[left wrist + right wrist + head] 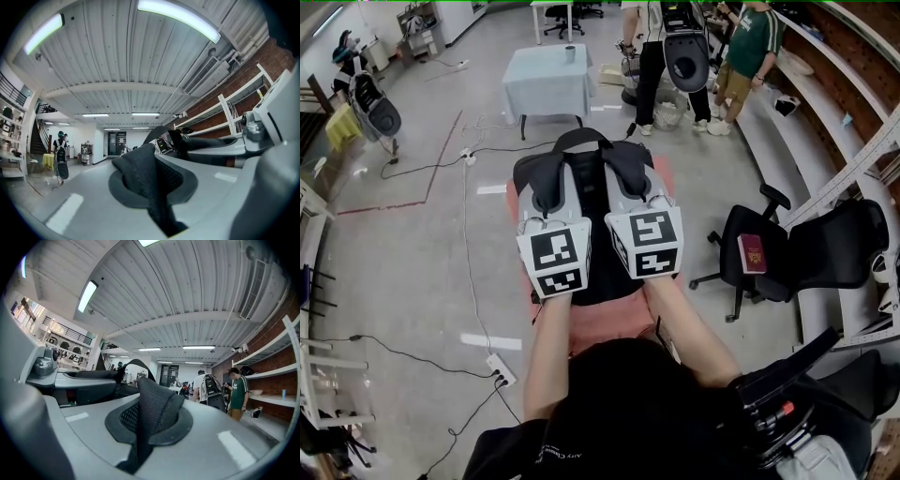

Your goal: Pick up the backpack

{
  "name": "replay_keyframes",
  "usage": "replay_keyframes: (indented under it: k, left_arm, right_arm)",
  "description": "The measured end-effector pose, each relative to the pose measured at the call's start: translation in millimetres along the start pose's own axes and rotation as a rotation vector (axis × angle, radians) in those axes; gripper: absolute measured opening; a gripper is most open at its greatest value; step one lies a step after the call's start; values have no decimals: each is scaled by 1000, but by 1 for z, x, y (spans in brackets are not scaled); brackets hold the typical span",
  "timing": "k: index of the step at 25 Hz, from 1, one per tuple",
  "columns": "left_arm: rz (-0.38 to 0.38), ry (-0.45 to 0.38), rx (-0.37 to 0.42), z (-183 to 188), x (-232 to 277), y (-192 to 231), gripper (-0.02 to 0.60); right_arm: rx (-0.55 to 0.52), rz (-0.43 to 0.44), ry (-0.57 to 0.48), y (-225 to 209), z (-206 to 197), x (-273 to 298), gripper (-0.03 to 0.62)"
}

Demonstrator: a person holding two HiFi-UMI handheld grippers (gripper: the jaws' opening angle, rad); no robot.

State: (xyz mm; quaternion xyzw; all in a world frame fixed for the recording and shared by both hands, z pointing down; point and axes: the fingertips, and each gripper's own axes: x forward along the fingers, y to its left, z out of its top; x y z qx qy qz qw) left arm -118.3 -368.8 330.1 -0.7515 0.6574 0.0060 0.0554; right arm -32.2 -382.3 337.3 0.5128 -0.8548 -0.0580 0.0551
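My right tool [151, 425] has its two grey jaws pressed together on a black mesh shoulder strap [157, 401]. The strap stands up, folded, out of the seam between them. Just beyond it, the thin carry loop [137, 363] of the backpack arcs upward. My left tool [96, 380] lies alongside at the left, with dark padding along it. Far off to the right, a person in a green shirt [238, 392] stands beside wall shelves [274, 373] on brick. Next to them is a person in white [202, 383] with a dark pack [213, 392] on their back. Long ceiling lights [87, 295] run overhead.
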Motion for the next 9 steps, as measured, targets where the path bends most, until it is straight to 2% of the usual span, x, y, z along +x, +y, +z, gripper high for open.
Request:
replay_keyframes:
  k: [9]
  left_arm:
    - [-6,14,-7,-2,0,0,26]
  right_arm:
    - [-2,-4,19,1,-1,0,28]
